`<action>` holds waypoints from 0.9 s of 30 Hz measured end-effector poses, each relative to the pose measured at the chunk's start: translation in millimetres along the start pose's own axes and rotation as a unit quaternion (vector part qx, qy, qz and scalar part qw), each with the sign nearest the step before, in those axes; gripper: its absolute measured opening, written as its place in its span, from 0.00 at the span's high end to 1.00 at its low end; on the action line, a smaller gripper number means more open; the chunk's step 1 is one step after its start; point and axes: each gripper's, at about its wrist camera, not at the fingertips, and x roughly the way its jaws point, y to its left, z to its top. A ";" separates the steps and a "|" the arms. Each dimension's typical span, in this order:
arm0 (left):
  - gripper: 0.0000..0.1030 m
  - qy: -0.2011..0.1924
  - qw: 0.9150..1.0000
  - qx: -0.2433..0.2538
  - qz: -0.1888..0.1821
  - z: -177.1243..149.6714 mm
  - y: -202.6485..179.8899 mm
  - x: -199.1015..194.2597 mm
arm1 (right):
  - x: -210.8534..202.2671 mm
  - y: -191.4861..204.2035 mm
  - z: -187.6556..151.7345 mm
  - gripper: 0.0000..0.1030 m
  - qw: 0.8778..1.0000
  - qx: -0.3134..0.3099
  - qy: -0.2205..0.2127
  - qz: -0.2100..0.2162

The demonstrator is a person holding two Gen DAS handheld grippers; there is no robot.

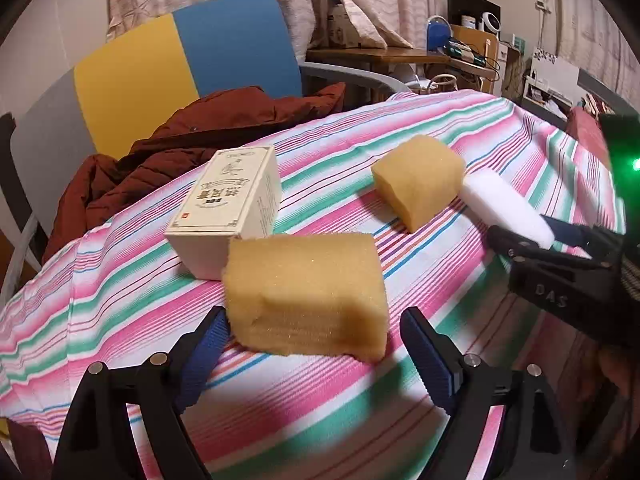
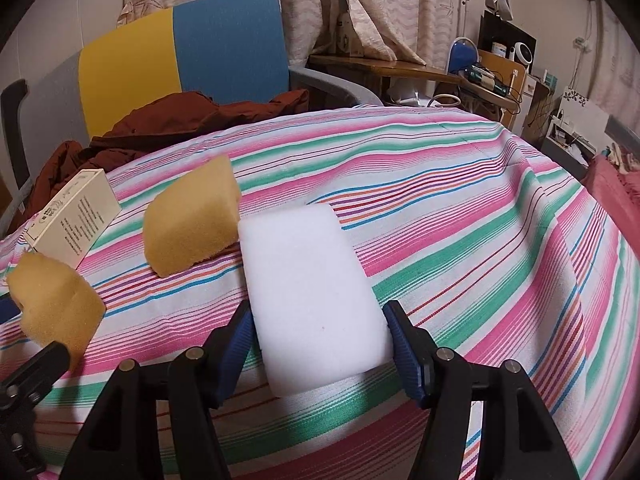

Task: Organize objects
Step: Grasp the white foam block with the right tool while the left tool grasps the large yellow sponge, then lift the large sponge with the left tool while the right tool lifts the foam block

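Spread wide, the left gripper (image 1: 314,344) has its blue pads (image 1: 428,360) standing clear of the near yellow sponge (image 1: 306,292), which lies between them on the striped tablecloth (image 1: 400,128); a sliver of cloth shows on each side, so nothing is clasped. That sponge is coarse and porous, with a dented front face, and its far left corner covers part of the cream carton (image 1: 230,212), whose printed lid is too small to read. Farther right a second yellow sponge (image 1: 418,180) rests with its end just beside a white foam block (image 1: 506,208), whose near end disappears between the right gripper's black fingers at the picture's edge. Behind the table a rust-coloured jacket (image 1: 180,148) is heaped on a blue and yellow chair (image 1: 180,64).

From the right wrist, the right gripper (image 2: 318,344) brackets the white foam block (image 2: 312,292) with both pads against its long sides, grasping it as it lies flat on the cloth. Its surface is smooth and plain. At the left margin the near yellow sponge (image 2: 56,300) is cut off, as is the left gripper's fingertip (image 2: 44,360) below it.
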 end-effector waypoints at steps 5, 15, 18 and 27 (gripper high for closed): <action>0.14 0.018 1.000 -0.002 0.011 0.4 -0.9 13.3 | 0.3 -0.3 0.0 0.36 1.000 0.000 -0.001 0.000; 0.26 0.003 1.000 -0.019 -0.007 -5.5 4.0 11.7 | -0.5 0.1 0.3 0.36 1.000 0.000 -0.002 -0.001; 0.28 -0.006 1.000 -0.012 0.010 -5.9 1.1 9.3 | -1.2 -0.1 0.2 0.36 1.000 -0.001 -0.002 -0.002; 0.29 -0.015 0.998 -0.053 0.020 -16.5 20.9 -1.2 | -4.4 -1.4 -0.4 0.37 1.000 -0.001 -0.006 -0.008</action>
